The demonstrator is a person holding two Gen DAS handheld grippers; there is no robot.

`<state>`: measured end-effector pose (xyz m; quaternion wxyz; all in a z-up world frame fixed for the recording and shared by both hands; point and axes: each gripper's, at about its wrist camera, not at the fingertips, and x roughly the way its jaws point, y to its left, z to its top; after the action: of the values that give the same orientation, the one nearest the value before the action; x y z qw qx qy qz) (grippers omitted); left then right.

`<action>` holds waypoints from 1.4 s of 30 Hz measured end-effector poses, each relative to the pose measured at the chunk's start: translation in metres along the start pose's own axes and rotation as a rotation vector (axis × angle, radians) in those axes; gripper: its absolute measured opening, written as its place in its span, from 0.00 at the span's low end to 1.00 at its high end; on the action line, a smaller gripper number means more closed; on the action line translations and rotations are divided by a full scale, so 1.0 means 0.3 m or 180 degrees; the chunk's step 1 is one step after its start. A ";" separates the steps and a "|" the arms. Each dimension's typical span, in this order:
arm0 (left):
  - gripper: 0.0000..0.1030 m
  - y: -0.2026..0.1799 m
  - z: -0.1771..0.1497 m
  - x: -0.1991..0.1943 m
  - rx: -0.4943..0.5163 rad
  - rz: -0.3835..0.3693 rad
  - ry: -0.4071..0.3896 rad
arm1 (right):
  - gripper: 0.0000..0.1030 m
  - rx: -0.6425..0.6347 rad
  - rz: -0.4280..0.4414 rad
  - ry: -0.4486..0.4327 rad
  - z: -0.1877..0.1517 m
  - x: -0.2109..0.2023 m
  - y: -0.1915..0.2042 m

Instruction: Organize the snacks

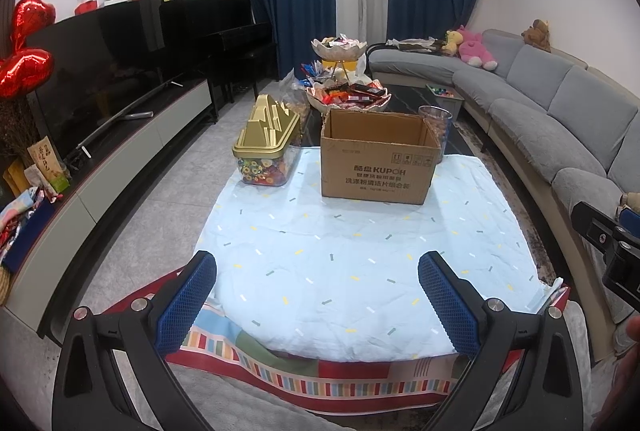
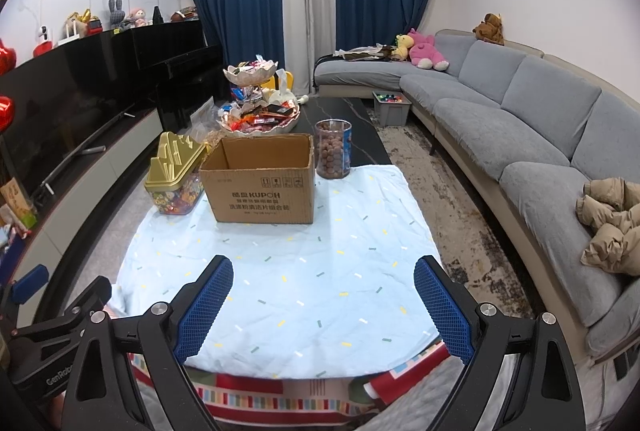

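A grey sofa is curving along the right side of the room. A pale blue cloth is covering the near end of the tabletop. On it, toward the far edge, an open cardboard box is standing upright, showing no contents from here. Behind it a two-tier dish of snacks is sitting on the bare dark tabletop. Just left of the box a gold-lidded candy container is resting; to its right a clear jar of brown balls is standing. The left gripper and the right gripper are hovering above the near cloth, each with fingers spread wide and holding nothing.
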<state>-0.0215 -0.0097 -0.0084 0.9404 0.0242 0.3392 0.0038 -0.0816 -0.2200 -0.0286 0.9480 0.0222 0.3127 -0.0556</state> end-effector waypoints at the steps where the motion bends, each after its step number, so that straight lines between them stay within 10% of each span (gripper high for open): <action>1: 1.00 -0.001 0.000 0.000 0.0000 0.0002 0.0001 | 0.90 -0.0002 0.0001 -0.0001 0.000 0.000 0.000; 42: 1.00 0.005 -0.013 0.024 0.0000 -0.0059 0.0094 | 0.90 0.0015 -0.0003 0.0013 0.008 -0.004 -0.004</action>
<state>-0.0184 -0.0078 -0.0159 0.9353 0.0209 0.3533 -0.0046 -0.0812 -0.2212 -0.0259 0.9472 0.0244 0.3145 -0.0567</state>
